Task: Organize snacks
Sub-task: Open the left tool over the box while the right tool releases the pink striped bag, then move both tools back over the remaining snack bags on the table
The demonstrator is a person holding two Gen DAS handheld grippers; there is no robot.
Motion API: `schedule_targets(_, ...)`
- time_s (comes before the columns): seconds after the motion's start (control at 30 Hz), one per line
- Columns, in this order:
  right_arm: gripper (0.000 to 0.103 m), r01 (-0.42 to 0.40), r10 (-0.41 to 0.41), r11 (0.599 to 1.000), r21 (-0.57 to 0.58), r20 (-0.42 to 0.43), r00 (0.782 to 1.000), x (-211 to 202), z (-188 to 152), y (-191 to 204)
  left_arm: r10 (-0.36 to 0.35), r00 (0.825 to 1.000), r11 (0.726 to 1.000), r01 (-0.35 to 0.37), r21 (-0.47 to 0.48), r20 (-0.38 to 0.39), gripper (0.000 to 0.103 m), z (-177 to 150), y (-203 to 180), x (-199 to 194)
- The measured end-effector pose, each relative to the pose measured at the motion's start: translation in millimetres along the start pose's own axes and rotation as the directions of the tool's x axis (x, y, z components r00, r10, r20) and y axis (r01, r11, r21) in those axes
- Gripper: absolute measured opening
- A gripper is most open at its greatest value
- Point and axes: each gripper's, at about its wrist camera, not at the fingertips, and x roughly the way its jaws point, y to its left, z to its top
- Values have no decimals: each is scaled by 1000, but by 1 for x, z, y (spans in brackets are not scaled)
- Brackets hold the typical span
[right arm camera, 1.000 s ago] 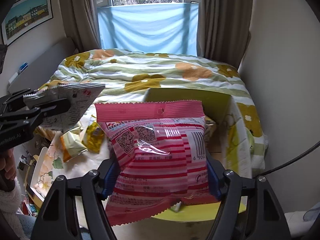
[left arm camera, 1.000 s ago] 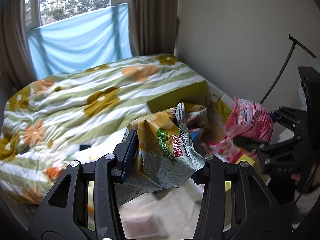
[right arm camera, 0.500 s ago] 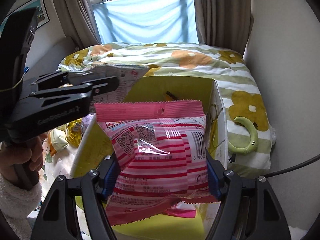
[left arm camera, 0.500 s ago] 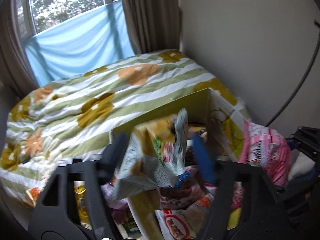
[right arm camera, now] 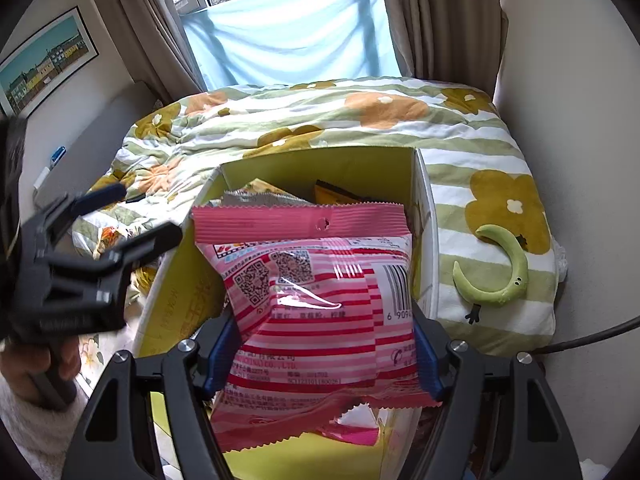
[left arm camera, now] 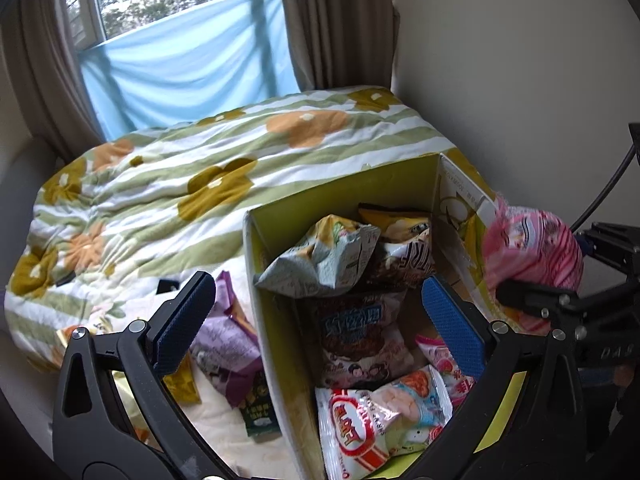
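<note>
Pink striped snack bag (right arm camera: 316, 304) clenched in right gripper (right arm camera: 320, 356) jaws, over the yellow box (left arm camera: 280, 320) at the bed's (left arm camera: 160, 184) foot edge. Left gripper (left arm camera: 316, 320) jaws opening — nothing between them, grey-green bag (left arm camera: 320, 260) lying inside. Lower pink bag past the rim before releasing — avoid the wall.

Both grippers are black plastic frames with silver screws and textured blue pads (left arm camera: 454, 326); the person's hand (right arm camera: 38, 364) wears a fuzzy white sleeve (right arm camera: 32, 428).

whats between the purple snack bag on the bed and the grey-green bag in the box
In the left wrist view, the box's yellow side wall stands between the purple bag, outside on the bed, and the grey-green bag inside.
</note>
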Motion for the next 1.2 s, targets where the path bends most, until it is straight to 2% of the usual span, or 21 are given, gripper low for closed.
schedule_targets(0.27, 72, -18, 18, 999, 31, -16, 1000, 17, 7, 4, 8, 999, 999, -10, -50, -50, 102, -20, 9, -7)
schedule_targets(0.37, 98, -21, 22, 999, 43, -7, 1000, 21, 5, 4, 15, 998, 998, -19, -63, -57, 102, -27, 15, -13)
schedule_targets(0.4, 102, -18, 18, 999, 45, 3, 1000, 20, 4, 4, 16, 998, 997, -20, -70, -59, 102, -30, 17, -14)
schedule_targets(0.53, 102, -27, 25, 998, 57, 38, 999, 13, -6, 1, 14, 997, 994, -21, -105, -70, 102, -42, 24, -20)
schedule_targets(0.67, 102, -40, 38, 997, 71, 19, 999, 10, -11, -2, 12, 997, 993, -21, -118, -73, 102, -50, 27, -27)
schedule_targets(0.93, 102, -7, 7, 1000, -2, 55, 998, -21, -16, 18, 16, 999, 992, -20, -125, -29, 102, -57, 29, -64)
schedule_targets(1.2, 102, -39, 48, 997, -67, 139, 989, -54, -17, 58, 99, 995, 980, -94, -173, 21, 102, -69, 65, -121)
